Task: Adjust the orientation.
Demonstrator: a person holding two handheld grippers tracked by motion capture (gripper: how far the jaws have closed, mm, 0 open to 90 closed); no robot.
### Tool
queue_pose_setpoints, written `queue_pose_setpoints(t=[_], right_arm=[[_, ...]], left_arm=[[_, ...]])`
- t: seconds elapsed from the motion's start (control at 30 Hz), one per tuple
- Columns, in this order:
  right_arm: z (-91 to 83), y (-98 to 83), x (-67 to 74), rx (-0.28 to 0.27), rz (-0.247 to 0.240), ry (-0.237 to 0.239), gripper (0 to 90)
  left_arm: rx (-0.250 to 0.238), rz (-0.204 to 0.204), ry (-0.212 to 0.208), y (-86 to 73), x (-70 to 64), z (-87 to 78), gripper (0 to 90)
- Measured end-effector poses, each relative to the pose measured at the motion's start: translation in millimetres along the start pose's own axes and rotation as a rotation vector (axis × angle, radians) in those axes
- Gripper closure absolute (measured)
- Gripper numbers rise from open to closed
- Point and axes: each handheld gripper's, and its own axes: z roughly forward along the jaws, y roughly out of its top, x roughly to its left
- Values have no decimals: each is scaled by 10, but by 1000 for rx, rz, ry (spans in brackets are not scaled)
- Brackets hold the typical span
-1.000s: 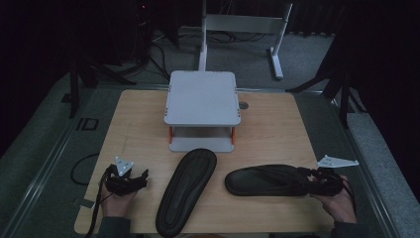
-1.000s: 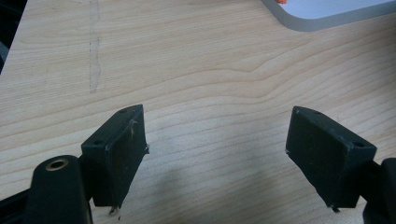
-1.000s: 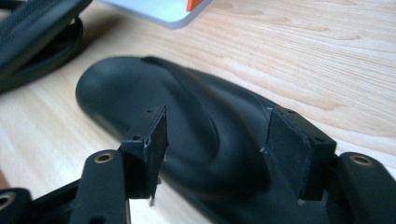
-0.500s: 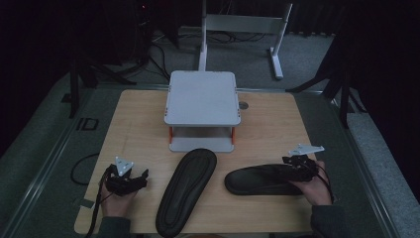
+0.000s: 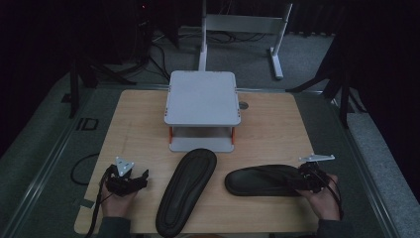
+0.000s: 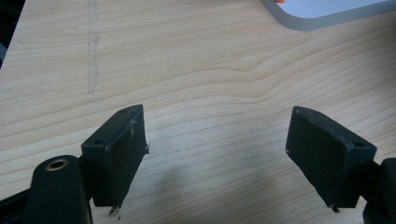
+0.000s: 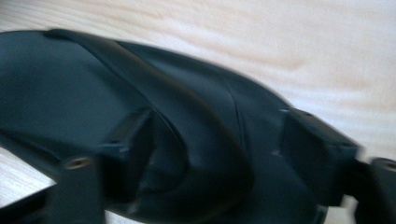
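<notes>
rack [image 5: 202, 99] behind | L slipper [image 5: 187, 191] ctr | R slipper [image 5: 265, 179] right

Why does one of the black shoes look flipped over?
The shoe nearer the middle of the table lies sole up, showing its flat tread. The other sandal lies on its side, strap showing, pointing sideways toward the right gripper. So the pair isn't lined up. Nothing looks spilled or broken.

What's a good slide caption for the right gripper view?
Open right hand-held gripper straddling the end of a black slipper on the wooden table.
</notes>
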Motion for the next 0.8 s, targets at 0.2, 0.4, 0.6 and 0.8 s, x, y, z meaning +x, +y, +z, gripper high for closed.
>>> queue_pose_setpoints(t=[0.2, 0.4, 0.6, 0.8], right_arm=[[135, 107, 94, 22, -74, -7, 551], [272, 273, 266, -30, -322, 123, 607], [299, 385, 362, -41, -262, 87, 309], [171, 298, 422, -3, -128, -16, 302]], left_arm=[[1, 0, 0, 0, 4, 4, 202], [-4, -1, -1, 1, 8, -4, 203], [-2, -4, 0, -1, 14, -6, 202], [-9, -6, 2, -1, 12, -15, 202]])
